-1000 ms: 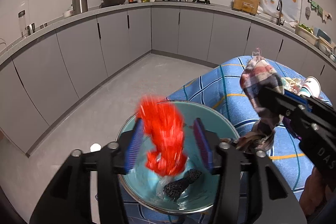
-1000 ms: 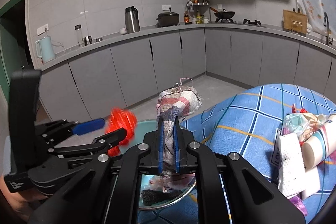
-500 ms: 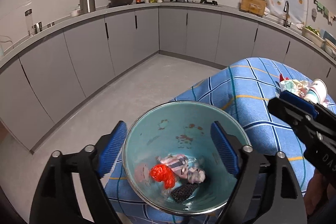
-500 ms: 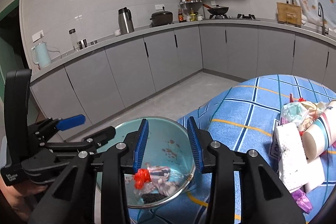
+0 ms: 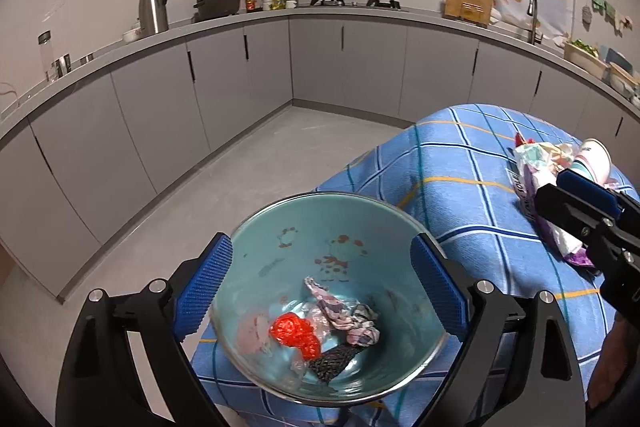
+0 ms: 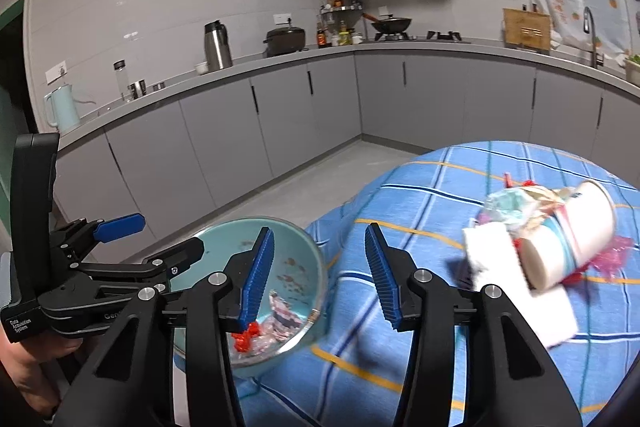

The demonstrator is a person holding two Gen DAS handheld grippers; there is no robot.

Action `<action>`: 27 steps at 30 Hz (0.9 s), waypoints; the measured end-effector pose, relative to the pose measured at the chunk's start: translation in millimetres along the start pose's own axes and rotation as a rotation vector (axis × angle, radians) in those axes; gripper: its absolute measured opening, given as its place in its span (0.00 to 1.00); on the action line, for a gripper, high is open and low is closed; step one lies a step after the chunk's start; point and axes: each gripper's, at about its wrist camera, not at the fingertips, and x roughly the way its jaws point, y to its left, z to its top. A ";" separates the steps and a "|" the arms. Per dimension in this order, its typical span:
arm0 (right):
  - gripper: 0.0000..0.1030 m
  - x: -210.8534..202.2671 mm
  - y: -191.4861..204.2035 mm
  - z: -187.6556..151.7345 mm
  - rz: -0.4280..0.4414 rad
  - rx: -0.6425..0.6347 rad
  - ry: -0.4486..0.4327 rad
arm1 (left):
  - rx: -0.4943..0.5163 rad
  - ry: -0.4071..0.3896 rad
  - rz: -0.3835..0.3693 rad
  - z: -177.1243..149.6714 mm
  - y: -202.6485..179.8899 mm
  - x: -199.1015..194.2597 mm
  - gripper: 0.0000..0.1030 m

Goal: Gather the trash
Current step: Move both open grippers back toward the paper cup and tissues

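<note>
A teal bowl (image 5: 328,227) sits at the near-left edge of the blue checked tablecloth (image 5: 460,179). In it lie a red wrapper (image 5: 294,333), a plaid cloth scrap (image 5: 344,319) and a dark mesh piece (image 5: 332,363). My left gripper (image 5: 320,287) is open and empty, its fingers astride the bowl. My right gripper (image 6: 318,275) is open and empty, to the right of the bowl (image 6: 292,247). A trash pile with a paper cup (image 6: 568,247), a white tissue pack (image 6: 496,259) and crumpled wrappers (image 6: 508,203) lies on the cloth to its right.
Grey kitchen cabinets (image 5: 240,79) curve around the room behind a bare grey floor (image 5: 240,171). The counter holds a kettle (image 6: 218,45), pots and a wok. The right gripper shows at the right edge of the left wrist view (image 5: 592,211).
Both grippers opened: the red wrapper and the plaid cloth dropped into the bowl. The right gripper then swung right toward the trash pile.
</note>
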 end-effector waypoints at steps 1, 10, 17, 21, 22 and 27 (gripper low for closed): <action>0.47 -4.6 -4.2 -1.3 -0.007 0.002 -0.003 | 0.007 -0.001 -0.007 -0.3 -4.7 -0.7 0.87; 0.50 -36.3 -41.4 -11.3 -0.101 0.024 -0.027 | 0.067 -0.013 -0.053 1.6 -49.4 -5.1 0.90; 0.51 -63.6 -80.8 -26.9 -0.202 0.072 -0.039 | 0.120 -0.026 -0.097 5.1 -88.6 -8.6 0.94; 0.52 -76.7 -102.3 -36.6 -0.251 0.109 -0.044 | 0.151 -0.034 -0.121 8.8 -111.3 -9.3 0.94; 0.53 -80.1 -108.0 -39.1 -0.263 0.120 -0.046 | 0.157 -0.035 -0.127 9.8 -116.7 -8.9 0.94; 0.54 -91.8 -126.9 -50.1 -0.309 0.155 -0.050 | 0.194 -0.040 -0.160 12.6 -147.0 -5.9 0.95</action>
